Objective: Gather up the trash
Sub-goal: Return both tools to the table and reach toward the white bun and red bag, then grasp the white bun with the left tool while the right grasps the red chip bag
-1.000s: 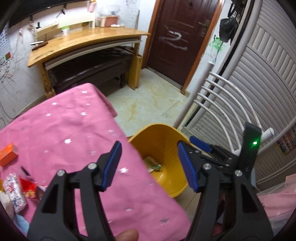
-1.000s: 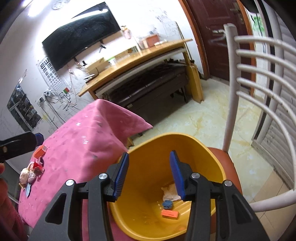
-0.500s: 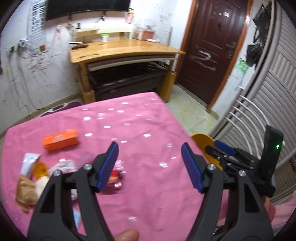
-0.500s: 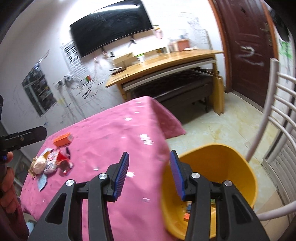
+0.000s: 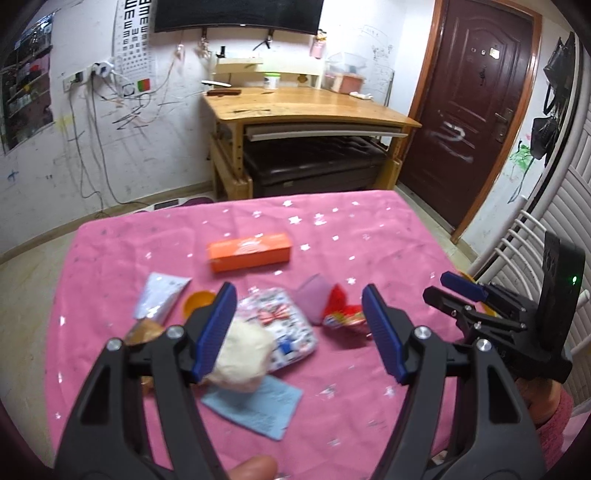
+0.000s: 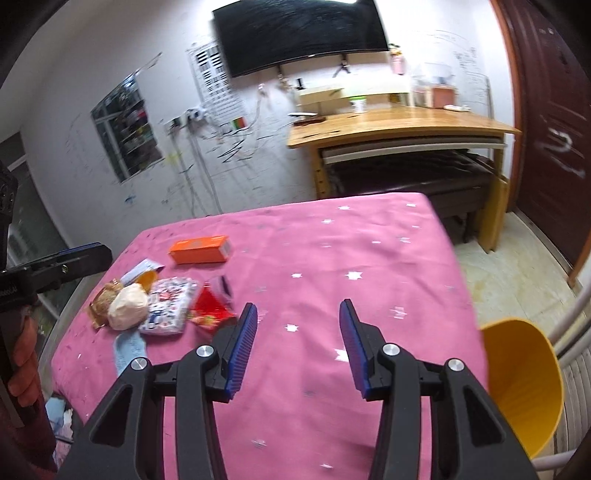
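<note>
Orange box [image 5: 249,251], one only, lies with its long side along the table's [image 5: 388,236] far edge. Both the left gripper [image 5: 297,328] and right gripper [image 6: 297,345] are open and hold nothing; the left jaws have just been opening.

Rear wall [image 5: 74,155]: white, marked with scribbles and hanging cables. A dark screen [image 6: 299,33] is mounted high on it, an eye chart [image 5: 135,40] to its left. A wooden desk [image 5: 310,107] stands against the wall, a dark bench [image 5: 314,166] beneath it. A dark red door [image 5: 476,103] is at right. The floor [image 6: 517,273] is pale tile.
</note>
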The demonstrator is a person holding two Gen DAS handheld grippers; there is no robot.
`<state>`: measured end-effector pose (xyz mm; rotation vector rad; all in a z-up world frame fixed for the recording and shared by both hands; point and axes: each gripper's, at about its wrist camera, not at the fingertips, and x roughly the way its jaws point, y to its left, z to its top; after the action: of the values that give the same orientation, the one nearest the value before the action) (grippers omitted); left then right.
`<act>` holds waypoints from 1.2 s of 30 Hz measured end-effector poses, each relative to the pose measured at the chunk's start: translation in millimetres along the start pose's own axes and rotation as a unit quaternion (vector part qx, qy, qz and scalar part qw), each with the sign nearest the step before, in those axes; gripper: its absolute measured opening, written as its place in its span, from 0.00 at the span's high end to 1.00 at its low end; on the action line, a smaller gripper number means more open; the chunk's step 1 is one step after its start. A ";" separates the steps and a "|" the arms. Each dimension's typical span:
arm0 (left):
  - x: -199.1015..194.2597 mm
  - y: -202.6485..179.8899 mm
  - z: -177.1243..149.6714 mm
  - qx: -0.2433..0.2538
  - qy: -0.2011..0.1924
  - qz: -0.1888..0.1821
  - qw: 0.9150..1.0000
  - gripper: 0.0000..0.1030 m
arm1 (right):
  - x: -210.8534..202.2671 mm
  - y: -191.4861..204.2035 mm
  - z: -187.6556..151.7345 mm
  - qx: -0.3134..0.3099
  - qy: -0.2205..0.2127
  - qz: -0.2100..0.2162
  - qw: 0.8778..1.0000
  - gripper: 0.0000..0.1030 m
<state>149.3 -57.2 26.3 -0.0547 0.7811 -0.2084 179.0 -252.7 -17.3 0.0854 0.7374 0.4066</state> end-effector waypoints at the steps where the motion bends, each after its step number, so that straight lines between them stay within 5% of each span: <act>1: -0.1 5.3 -1.9 -0.002 0.001 0.001 1.000 0.35 | 2.6 5.3 -0.4 -0.004 0.002 0.002 1.000 0.60; 20: 22.7 19.9 -34.8 0.087 0.008 -0.040 0.995 0.35 | 44.4 55.2 1.9 -0.048 0.045 0.010 0.998 0.59; 31: 34.5 30.8 -40.1 0.093 0.013 -0.029 0.995 0.42 | 58.0 63.0 2.1 -0.058 0.060 0.012 0.996 0.57; 33: 36.6 31.0 -41.0 0.094 0.015 -0.028 0.995 0.55 | 59.5 64.4 2.0 -0.062 0.064 0.012 0.996 0.56; 36: 37.7 31.4 -42.8 0.093 0.016 -0.031 0.995 0.56 | 62.5 66.8 2.0 -0.067 0.070 0.009 0.995 0.53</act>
<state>150.4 -33.1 -34.1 0.1013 0.7885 -0.3408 199.9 -166.9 -41.1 -0.0638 0.8457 0.4825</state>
